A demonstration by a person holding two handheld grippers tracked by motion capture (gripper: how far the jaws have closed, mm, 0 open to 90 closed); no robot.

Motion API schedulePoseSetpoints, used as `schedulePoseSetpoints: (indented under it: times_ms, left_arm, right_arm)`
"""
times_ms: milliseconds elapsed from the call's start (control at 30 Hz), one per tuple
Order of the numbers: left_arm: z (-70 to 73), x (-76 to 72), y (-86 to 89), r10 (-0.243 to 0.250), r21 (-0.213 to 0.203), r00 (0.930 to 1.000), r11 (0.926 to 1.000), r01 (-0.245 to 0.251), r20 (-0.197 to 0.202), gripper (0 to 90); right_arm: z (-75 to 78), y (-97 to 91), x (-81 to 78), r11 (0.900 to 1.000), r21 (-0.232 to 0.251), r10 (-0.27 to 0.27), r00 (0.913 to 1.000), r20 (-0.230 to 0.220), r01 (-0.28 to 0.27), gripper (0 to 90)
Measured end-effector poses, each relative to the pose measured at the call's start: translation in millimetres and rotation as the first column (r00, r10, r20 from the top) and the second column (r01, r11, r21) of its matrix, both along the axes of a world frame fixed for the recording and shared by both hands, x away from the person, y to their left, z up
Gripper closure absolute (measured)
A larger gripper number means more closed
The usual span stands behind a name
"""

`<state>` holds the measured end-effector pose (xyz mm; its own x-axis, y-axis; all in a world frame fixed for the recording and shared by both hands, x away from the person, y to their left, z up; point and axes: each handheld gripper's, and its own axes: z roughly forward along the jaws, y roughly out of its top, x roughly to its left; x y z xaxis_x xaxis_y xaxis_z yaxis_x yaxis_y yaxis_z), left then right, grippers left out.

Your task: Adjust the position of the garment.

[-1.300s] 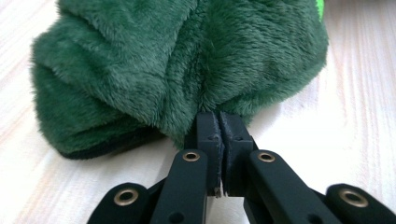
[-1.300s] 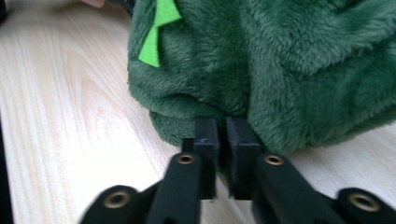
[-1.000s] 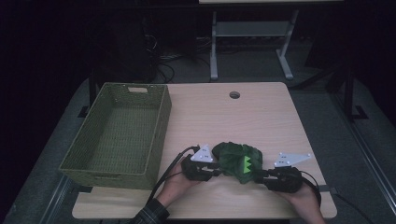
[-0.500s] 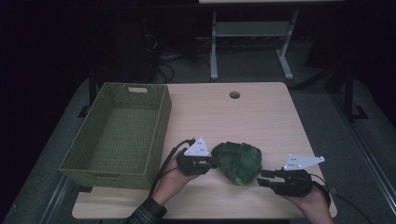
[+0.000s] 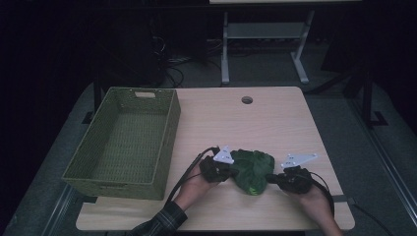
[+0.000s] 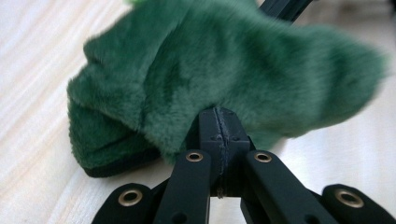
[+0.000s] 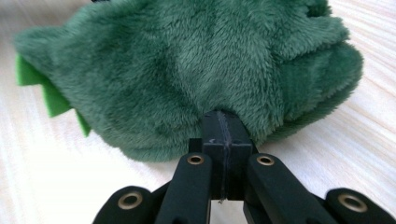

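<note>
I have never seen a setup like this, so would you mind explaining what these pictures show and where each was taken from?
No robot here: a person holds a hand-held gripper in each hand. The high view looks down on a wooden table from above the person's side. On it stand an empty green basket and a green plush toy. The left gripper and right gripper meet the toy from opposite sides. The other two pictures come from cameras riding on each gripper, looking along its black fingers. In both, the fingers have just closed, and seem to pinch the toy's fur at the tips: the left on one side, the right on the other.
</note>
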<state>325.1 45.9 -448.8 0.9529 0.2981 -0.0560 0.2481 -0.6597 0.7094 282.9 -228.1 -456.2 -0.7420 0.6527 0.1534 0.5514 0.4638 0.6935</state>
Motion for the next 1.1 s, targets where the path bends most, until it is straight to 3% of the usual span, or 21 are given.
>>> schedulePoseSetpoints:
  times_ms: [167, 300, 467, 600, 700, 733, 800, 867, 1100]
  left_arm:
    - [-11.3, 8.0, -5.6, 0.017, 0.06, 0.9998, 0.998, -0.017, 0.007, 89.7]
    - [-14.9, 11.4, -7.3, 0.028, 0.062, 0.9996, 0.9976, -0.028, 0.004, 89.7]
    - [-9.5, 11.6, -2.0, 0.038, 0.04, 0.9993, 0.9985, -0.038, 0.003, 89.6]
    - [0.8, 4.4, 5.9, 0.041, 0.014, 0.9991, 0.999, -0.041, -0.001, 89.6]
    - [4.7, -0.9, 9.5, 0.038, 0.006, 0.9993, 0.9992, -0.038, -0.001, 89.6]
    - [8.6, -7.9, 13.9, 0.025, -0.002, 0.9997, 0.9997, -0.025, -0.009, 89.6]
    - [10.0, -13.4, 15.8, 0.024, -0.022, 0.9995, 0.9995, -0.024, -0.022, 89.6]
    - [10.9, -18.9, 16.3, 0.005, -0.035, 0.9994, 0.9994, -0.006, -0.035, 89.6]
    - [8.6, -29.6, 9.6, -0.037, -0.063, 0.9972, 0.9974, 0.033, -0.064, 89.6]
  right_arm:
    - [-5.7, 8.4, 7.0, 0.9998, -0.017, 0.004, 0.9999, -0.01, -0.004, 89.9]
    - [-11.6, 13.1, 10.8, 0.9994, -0.033, 0.008, 0.9994, -0.034, -0.009, 89.9]
    - [-7.9, 9.7, 9.1, 0.9995, -0.031, 0.006, 0.9998, -0.018, -0.007, 89.9]
    - [4.5, -6.8, 6.6, 0.9993, -0.007, -0.035, 0.9989, 0.03, 0.035, 89.9]
    - [7.8, -15.9, 8.8, 0.9978, 0.006, -0.066, 0.9971, 0.039, 0.066, 89.9]
    - [11.3, -27.1, 14.2, 0.9931, 0.023, -0.116, 0.9922, 0.046, 0.115, 89.9]
    - [13.0, -34.6, 22.1, 0.9895, 0.025, -0.144, 0.9878, 0.06, 0.142, 89.9]
    - [12.9, -37.7, 32.1, 0.9869, 0.012, -0.162, 0.9844, 0.07, 0.161, 90.0]
    - [8.6, -33.6, 59.7, 0.9829, 0.041, -0.182, 0.981, 0.067, 0.179, 89.9]
